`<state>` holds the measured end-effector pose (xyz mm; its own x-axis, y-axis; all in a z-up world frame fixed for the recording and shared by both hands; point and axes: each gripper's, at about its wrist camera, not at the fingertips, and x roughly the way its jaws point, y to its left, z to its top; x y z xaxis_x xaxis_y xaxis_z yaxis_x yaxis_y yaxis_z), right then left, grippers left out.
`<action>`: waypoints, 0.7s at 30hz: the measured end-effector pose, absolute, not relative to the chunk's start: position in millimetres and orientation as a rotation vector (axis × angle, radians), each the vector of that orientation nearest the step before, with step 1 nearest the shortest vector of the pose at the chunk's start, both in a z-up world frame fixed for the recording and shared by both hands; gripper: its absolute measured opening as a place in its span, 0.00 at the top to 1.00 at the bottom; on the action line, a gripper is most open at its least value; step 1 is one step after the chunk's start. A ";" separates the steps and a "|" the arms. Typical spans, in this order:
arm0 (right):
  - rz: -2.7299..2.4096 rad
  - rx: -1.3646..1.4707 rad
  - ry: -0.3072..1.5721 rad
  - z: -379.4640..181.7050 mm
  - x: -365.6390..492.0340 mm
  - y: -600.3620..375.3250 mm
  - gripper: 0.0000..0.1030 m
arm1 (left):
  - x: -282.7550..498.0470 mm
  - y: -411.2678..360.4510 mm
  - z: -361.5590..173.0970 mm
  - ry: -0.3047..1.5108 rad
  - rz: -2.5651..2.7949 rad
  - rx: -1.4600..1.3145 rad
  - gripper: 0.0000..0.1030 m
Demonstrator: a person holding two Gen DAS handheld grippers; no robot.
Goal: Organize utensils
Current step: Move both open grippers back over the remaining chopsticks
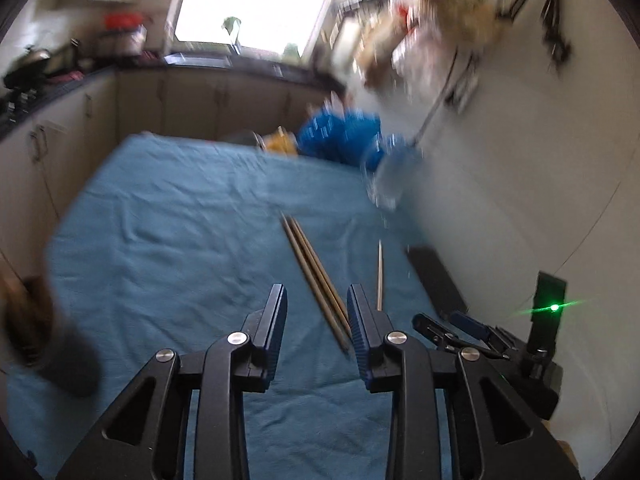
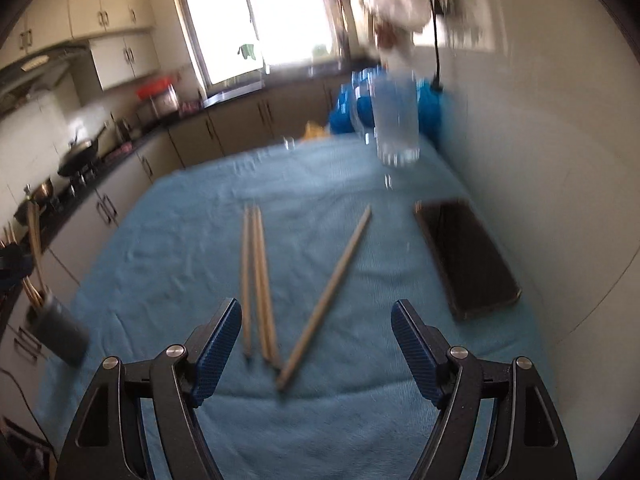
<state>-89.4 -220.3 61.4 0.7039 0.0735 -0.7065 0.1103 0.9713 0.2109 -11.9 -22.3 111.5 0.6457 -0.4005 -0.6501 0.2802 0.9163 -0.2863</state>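
- At the far left edge of the worktop stands a dark holder [image 2: 60,330] with several chopsticks upright in it; it is blurred in both views.
- The worktop is covered with a blue cloth [image 2: 168,240].
- My left tool [image 1: 317,300] hovers over the near part of the cloth. Its jaws are partly spread, and nothing is pinched between them.
- Three chopsticks [image 2: 256,280] lie close together on the cloth, side by side, running from near to far. In the left wrist view their near ends lie in the gap of the left tool, close to its right finger; I cannot tell if they touch it.
- My right tool [image 2: 316,316] is spread wide and holds nothing.
- A single chopstick [image 2: 328,292] lies apart from the three, tilted, with its far end leaning to the right. Its near end comes just beside the near ends of the three.
- A clear glass [image 2: 396,120] stands at the far right of the worktop.
- A dark phone [image 2: 466,256] lies flat near the right edge, close to the wall.
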 end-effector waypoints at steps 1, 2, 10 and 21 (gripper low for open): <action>-0.015 0.246 0.816 53.9 -84.5 -223.8 0.28 | -1.3 -32.9 102.7 0.800 -0.388 -0.152 0.71; -0.011 0.246 0.836 48.3 -78.8 -223.9 0.36 | 8.1 -41.5 94.3 0.817 -0.387 -0.136 0.71; 0.018 0.305 0.907 23.5 -49.6 -242.7 0.47 | 80.4 -93.9 17.1 1.003 -0.348 -0.019 0.71; 0.018 0.282 0.934 15.9 -18.9 -236.8 0.47 | 102.9 -114.6 -3.9 1.036 -0.329 0.073 0.90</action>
